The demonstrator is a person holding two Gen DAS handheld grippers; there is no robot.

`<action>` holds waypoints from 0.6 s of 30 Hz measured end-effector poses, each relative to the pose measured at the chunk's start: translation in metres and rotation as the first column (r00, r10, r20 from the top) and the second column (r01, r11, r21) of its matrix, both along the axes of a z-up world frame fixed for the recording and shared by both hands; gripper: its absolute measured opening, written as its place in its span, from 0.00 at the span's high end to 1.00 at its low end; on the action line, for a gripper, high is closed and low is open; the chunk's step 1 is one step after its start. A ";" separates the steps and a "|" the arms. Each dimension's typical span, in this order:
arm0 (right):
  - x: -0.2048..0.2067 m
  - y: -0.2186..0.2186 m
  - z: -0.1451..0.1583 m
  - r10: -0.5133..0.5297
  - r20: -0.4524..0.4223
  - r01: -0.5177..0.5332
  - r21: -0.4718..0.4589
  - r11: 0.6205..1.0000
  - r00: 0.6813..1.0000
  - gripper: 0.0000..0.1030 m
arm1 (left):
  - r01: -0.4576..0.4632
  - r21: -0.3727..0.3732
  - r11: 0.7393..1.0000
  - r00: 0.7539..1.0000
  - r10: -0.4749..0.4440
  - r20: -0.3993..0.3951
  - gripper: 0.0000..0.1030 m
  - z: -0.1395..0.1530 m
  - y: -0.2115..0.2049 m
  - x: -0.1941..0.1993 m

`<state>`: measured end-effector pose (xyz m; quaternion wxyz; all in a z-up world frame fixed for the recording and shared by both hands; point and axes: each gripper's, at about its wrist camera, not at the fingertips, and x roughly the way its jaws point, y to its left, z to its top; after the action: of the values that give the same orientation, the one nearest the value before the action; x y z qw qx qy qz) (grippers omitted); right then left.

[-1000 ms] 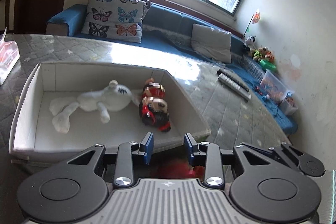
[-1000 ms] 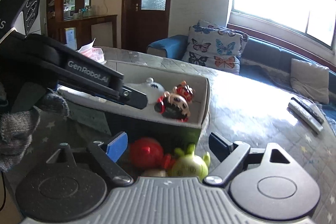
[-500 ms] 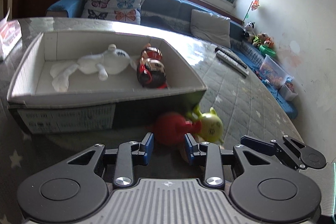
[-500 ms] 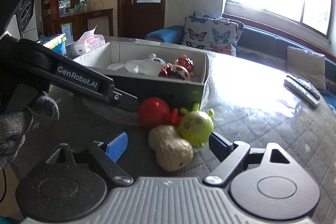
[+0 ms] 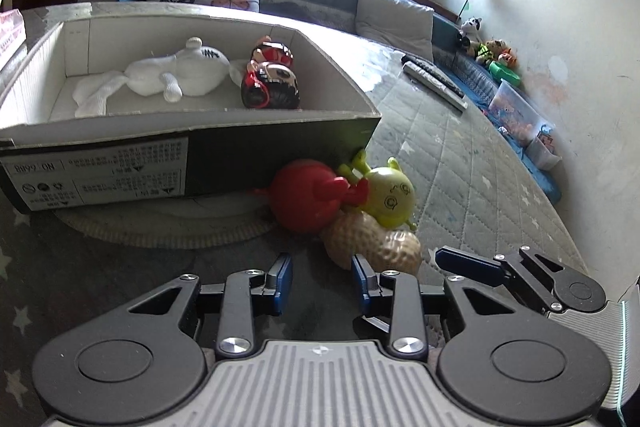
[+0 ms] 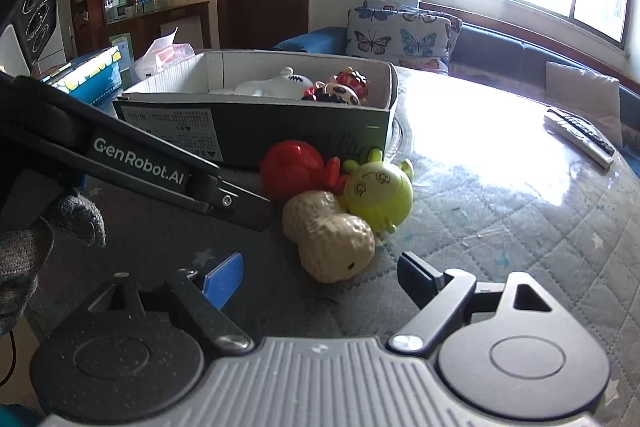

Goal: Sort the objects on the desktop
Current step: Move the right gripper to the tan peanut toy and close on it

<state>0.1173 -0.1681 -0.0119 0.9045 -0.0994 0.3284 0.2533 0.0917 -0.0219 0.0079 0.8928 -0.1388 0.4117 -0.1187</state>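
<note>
One box (image 5: 172,131) on the table (image 5: 460,163), and that's our landmark. Inside it, two toys: a white plush (image 5: 176,75) toward the left, a red-and-black doll (image 5: 270,83) just to its right, touching it. Outside, against the box's near right corner, three more, bunched together: a red toy (image 5: 308,195) right up against the box wall, a green toy (image 5: 390,195) touching it on the right, and a peanut (image 5: 372,241) nearest the cameras, touching both. Same cluster in the right wrist view: red toy (image 6: 292,167), green toy (image 6: 378,193), peanut (image 6: 330,235), box (image 6: 256,123) behind. Two remotes (image 5: 434,83) lie well off to the box's right.

Two grippers. The left gripper (image 5: 322,281) sits low before the box, jaws parted with nothing between them, its right finger just beside the peanut. The right gripper (image 6: 320,277) is spread wide, empty, the peanut just ahead of the gap.

Against a second ago: both grippers have pulled back from the box, so the box looks farther off and its labelled side wall now shows. The peanut has come into view. The toys in the box haven't budged.
</note>
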 end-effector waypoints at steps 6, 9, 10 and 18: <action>0.001 0.002 -0.002 0.003 -0.008 -0.003 0.003 1.000 1.000 0.16 | -0.002 -0.016 1.000 1.000 0.001 -0.018 0.66 -0.004 0.000 0.002; 0.003 0.002 -0.003 0.002 -0.012 -0.002 0.005 1.000 1.000 0.17 | -0.002 -0.024 1.000 1.000 0.002 -0.024 0.66 -0.005 0.000 0.004; 0.004 0.002 -0.004 0.001 -0.015 -0.001 0.006 1.000 1.000 0.17 | -0.004 -0.029 1.000 1.000 0.003 -0.027 0.66 -0.005 0.000 0.004; 0.008 0.002 -0.006 0.001 -0.029 -0.001 0.013 1.000 1.000 0.24 | -0.011 -0.069 0.998 0.999 0.008 -0.045 0.66 -0.009 0.003 0.010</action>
<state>0.1256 -0.1659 -0.0183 0.9002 -0.0903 0.3396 0.2573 0.1021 -0.0188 -0.0007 0.8786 -0.1744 0.4265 -0.1255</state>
